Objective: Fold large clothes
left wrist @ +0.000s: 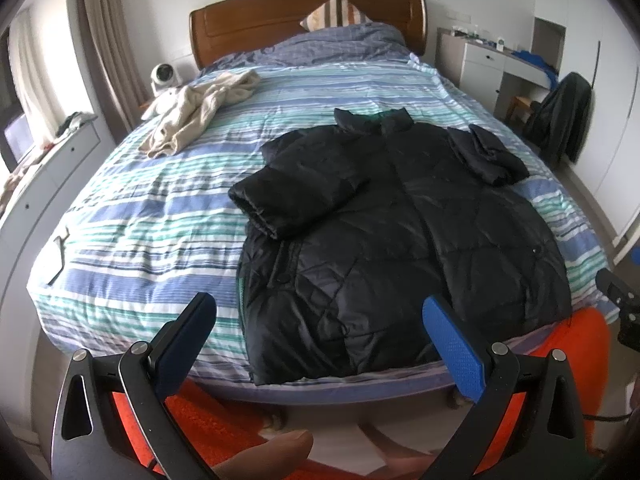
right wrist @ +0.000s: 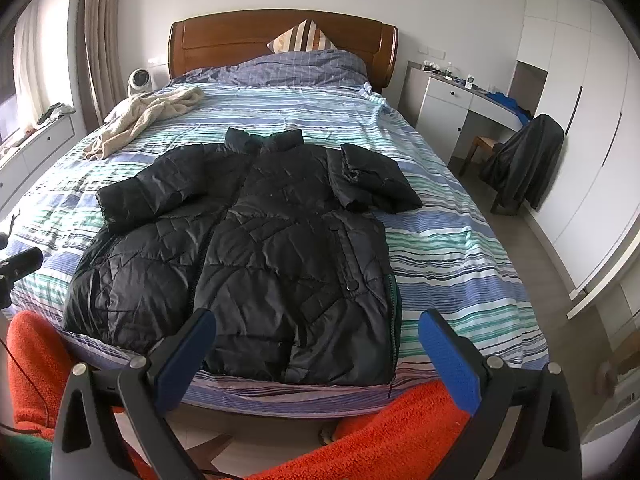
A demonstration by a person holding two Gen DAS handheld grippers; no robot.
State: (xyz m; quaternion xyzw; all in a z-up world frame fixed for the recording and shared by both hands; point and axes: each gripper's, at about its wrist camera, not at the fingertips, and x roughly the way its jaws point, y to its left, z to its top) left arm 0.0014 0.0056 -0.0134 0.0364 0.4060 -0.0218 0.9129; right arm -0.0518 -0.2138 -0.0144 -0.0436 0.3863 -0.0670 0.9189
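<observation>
Left wrist view: my left tool (left wrist: 320, 344) hangs spread wide and gripping nothing, just off the foot of the bed (left wrist: 132, 208), its blue pads (left wrist: 452, 348) framing the lower hem of the black puffer jacket (left wrist: 400, 240). That jacket lies front-up on the striped duvet, collar toward the wooden headboard (left wrist: 304, 16), hem at the foot edge nearest me. Both sleeves are folded in: one lies across the chest on the left of this view, the other is bunched near the shoulder on the right. A cream garment (left wrist: 192, 116) lies crumpled well apart from the jacket, up toward the head of the bed, near a small white fan (left wrist: 162, 76). A fingertip (left wrist: 276, 452) of my hand shows at the bottom edge, over an orange rug (left wrist: 208, 420).

From the right wrist, my right tool (right wrist: 318, 344) is likewise released, fingers wide apart and empty, hovering above the foot of the bed with the jacket's hem between them in the picture. A striped pillow (right wrist: 300, 36) leans against the headboard, and a dark coat (right wrist: 528, 160) hangs over a chair beside the white desk (right wrist: 448, 96).
</observation>
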